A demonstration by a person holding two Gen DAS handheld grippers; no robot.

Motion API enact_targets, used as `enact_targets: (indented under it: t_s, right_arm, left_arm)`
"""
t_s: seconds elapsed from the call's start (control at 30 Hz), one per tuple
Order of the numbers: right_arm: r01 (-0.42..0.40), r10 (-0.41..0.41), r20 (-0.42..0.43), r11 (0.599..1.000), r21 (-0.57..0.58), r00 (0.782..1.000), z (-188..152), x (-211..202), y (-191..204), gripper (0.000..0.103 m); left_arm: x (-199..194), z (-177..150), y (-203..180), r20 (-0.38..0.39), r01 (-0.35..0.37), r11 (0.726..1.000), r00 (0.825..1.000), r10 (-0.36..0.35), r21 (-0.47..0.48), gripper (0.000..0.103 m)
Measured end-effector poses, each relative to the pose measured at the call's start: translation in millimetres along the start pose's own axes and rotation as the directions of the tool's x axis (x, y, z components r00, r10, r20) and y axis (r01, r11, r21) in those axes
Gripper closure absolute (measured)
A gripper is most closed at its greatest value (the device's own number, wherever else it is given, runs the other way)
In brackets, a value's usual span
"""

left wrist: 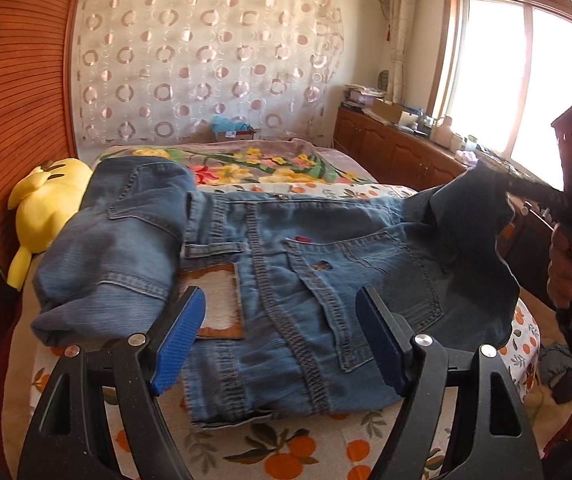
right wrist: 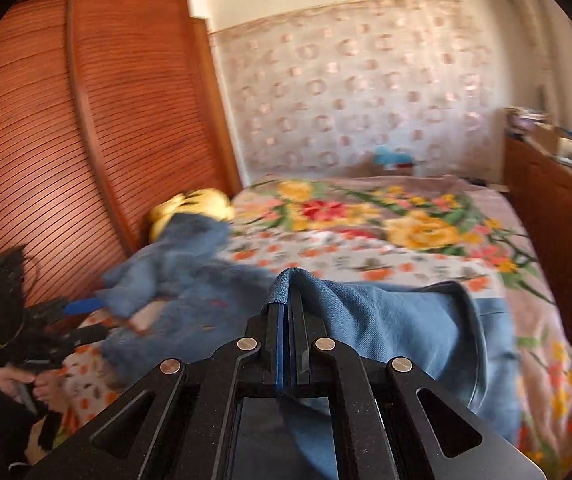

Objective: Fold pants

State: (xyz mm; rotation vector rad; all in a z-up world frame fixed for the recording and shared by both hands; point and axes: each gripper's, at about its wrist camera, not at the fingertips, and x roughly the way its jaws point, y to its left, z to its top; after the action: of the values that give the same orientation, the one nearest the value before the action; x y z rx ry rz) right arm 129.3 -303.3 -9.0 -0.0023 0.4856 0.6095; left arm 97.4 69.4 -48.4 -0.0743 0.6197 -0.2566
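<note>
Blue denim pants point(left wrist: 286, 280) lie partly folded on the bed, back pockets up, with a leg folded over at the left point(left wrist: 125, 240). My left gripper point(left wrist: 281, 312) is open and empty, hovering over the waistband near the leather patch. My right gripper point(right wrist: 288, 304) is shut on a fold of the pants point(right wrist: 386, 320) and lifts it off the bed; in the left wrist view it point(left wrist: 526, 190) holds the raised right end of the pants. The left gripper point(right wrist: 81, 306) also shows at the left of the right wrist view.
A floral bedspread point(left wrist: 269, 168) covers the bed. A yellow plush toy point(left wrist: 45, 204) lies against the slatted wooden wardrobe point(left wrist: 17, 120) at the left. A wooden cabinet point(left wrist: 398, 148) with clutter runs under the window at the right. The bed's front edge point(left wrist: 286, 452) is near.
</note>
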Motion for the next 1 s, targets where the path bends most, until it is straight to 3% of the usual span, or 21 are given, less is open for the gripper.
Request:
enact_targets:
  t_s: [0.1, 0.23, 0.3, 0.43, 0.57, 0.83, 1.0]
  right_arm:
    - [-0.045, 0.041, -0.072, 0.998, -0.044, 0.997, -16, 19, 31, 0.102]
    - [-0.035, 0.024, -0.166, 0.997, -0.065, 0.986, -34, 36, 36, 0.098]
    - [-0.027, 0.014, -0.195, 0.997, -0.066, 0.981, -38, 37, 29, 0.09]
    - [-0.004, -0.008, -0.205, 0.998, -0.06, 0.979, -29, 27, 21, 0.063]
    - [0.039, -0.049, -0.188, 0.998, -0.057, 0.981, -34, -2, 13, 0.052]
    - [0.219, -0.218, -0.168, 0.976, -0.016, 0.961, -71, -13, -20, 0.049]
    - [0.255, -0.243, -0.146, 0.964, 0.073, 0.959, -86, -15, -35, 0.049]
  left_arm:
    - [-3, -1, 8, 0.001, -0.008, 1.0, 1.0, 0.008, -0.013, 0.025]
    - [-2, -3, 10, -0.002, -0.013, 1.0, 1.0, 0.013, -0.012, 0.025]
    - [-2, -3, 8, -0.004, -0.008, 1.0, 1.0, 0.008, -0.008, 0.025]
    - [3, -4, -3, -0.013, 0.011, 1.0, 1.0, -0.011, 0.002, 0.025]
    - [10, -3, -21, -0.026, 0.037, 0.999, 0.999, -0.037, 0.026, 0.025]
    - [27, -2, -58, -0.06, 0.09, 0.992, 0.995, -0.085, 0.085, 0.025]
    - [32, -4, -84, -0.072, 0.12, 0.984, 0.991, -0.111, 0.133, 0.025]
